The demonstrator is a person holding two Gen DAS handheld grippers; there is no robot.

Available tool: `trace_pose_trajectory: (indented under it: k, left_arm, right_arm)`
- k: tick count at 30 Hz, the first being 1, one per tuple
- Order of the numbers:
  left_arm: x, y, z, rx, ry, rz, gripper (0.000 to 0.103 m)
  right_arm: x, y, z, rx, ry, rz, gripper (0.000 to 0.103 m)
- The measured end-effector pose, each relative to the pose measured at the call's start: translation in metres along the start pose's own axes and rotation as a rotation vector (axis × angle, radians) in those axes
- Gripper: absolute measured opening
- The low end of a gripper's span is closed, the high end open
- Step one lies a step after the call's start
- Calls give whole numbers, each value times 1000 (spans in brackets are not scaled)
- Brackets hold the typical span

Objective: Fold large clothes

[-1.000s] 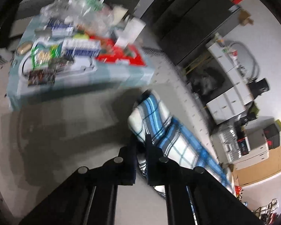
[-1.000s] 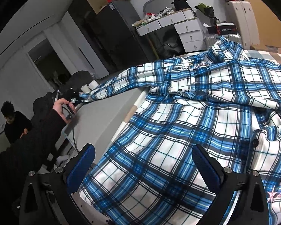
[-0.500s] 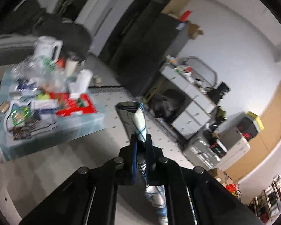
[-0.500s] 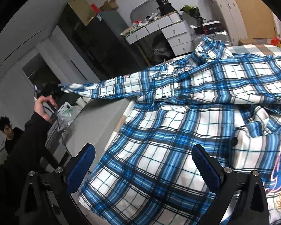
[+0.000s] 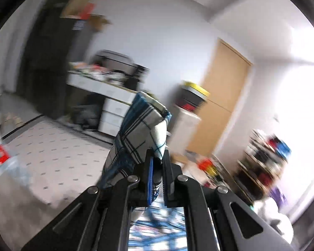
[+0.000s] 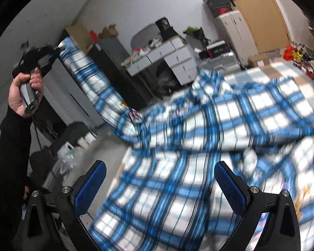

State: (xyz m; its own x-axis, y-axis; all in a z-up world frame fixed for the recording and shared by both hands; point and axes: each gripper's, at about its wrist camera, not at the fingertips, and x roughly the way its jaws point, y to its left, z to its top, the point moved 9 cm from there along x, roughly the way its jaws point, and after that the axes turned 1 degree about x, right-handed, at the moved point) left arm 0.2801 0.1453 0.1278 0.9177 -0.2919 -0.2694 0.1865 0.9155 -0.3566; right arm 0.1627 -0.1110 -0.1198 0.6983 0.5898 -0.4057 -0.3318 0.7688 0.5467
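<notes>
A big blue and white checked shirt lies spread out on a table and fills most of the right wrist view. The picture is blurry there. One long sleeve goes up from the middle of the frame to the upper left.

At the end of that sleeve is the left gripper. Its jaws are pressed tight on the cuff — the left wrist view shows the cloth pinched between the two black fingers in the lower middle, with the cuff poking up past them. A hand holds the gray handle at the left edge of the right wrist view, and a black sleeve runs down from it.

The right gripper is at the bottom of its own view. Its two blue pads stand far apart with nothing pinched between them. The shirt's body shows in the gap between them.

Behind the table stand white drawers with small things on top, and a black cabinet beside them. A tan door is right of the middle in the left wrist view.
</notes>
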Motion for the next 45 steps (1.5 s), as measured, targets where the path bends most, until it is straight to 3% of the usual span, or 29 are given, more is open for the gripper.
trace_pose_trajectory:
  k: [3, 5, 9, 11, 17, 20, 23, 25, 26, 27, 28, 30, 34, 35, 37, 38, 42, 45]
  left_arm:
    - [29, -57, -21, 56, 69, -80, 2]
    - [57, -94, -45, 70, 150, -142, 2]
    - [114, -148, -117, 94, 306, -238, 2]
    - [148, -168, -175, 101, 424, -285, 2]
    - [204, -185, -333, 149, 728, -333, 2]
    - [217, -191, -380, 184, 825, -330, 3]
    - [217, -191, -406, 173, 942, -359, 15]
    - [203, -202, -391, 166, 910, -411, 24]
    - [194, -202, -376, 173, 874, -434, 48]
    - [189, -204, -365, 178, 854, -446, 83]
    - [176, -197, -346, 182, 809, -471, 91]
    - [165, -189, -326, 215, 728, -456, 92]
    - [138, -120, -281, 264, 580, -262, 92]
    - [131, -95, -270, 254, 545, -185, 92]
    - [118, -64, -260, 210, 491, -127, 92]
    - [110, -45, -254, 192, 469, -63, 92]
    - [89, -5, -247, 126, 410, 48, 93]
    - [80, 12, -249, 142, 388, 169, 93]
  right_arm:
    - [-13, -16, 36, 11, -73, -31, 103]
    - [-26, -39, 49, 98, -107, -58, 103]
    - [-57, -96, 47, 268, -154, -99, 103]
    - [-72, -121, 33, 304, -162, -150, 103]
    - [-112, -185, 3, 411, -178, -254, 103]
    - [-120, -199, -6, 423, -169, -287, 103]
    - [-124, -203, -9, 419, -160, -291, 103]
    - [-122, -202, -9, 405, -151, -291, 103]
    - [-119, -200, -7, 391, -145, -290, 103]
    - [-117, -198, -6, 380, -141, -291, 103]
    - [-116, -197, -2, 372, -138, -291, 103]
    - [-112, -193, 7, 354, -137, -276, 103]
    - [-103, -179, 53, 220, -129, -296, 103]
    - [-100, -175, 67, 182, -133, -299, 103]
    - [-88, -168, 93, 118, -117, -292, 103]
    - [-77, -168, 106, 91, -97, -290, 103]
    - [-20, -201, 141, 102, 37, -347, 103]
    - [17, -232, 145, 106, 149, -421, 103]
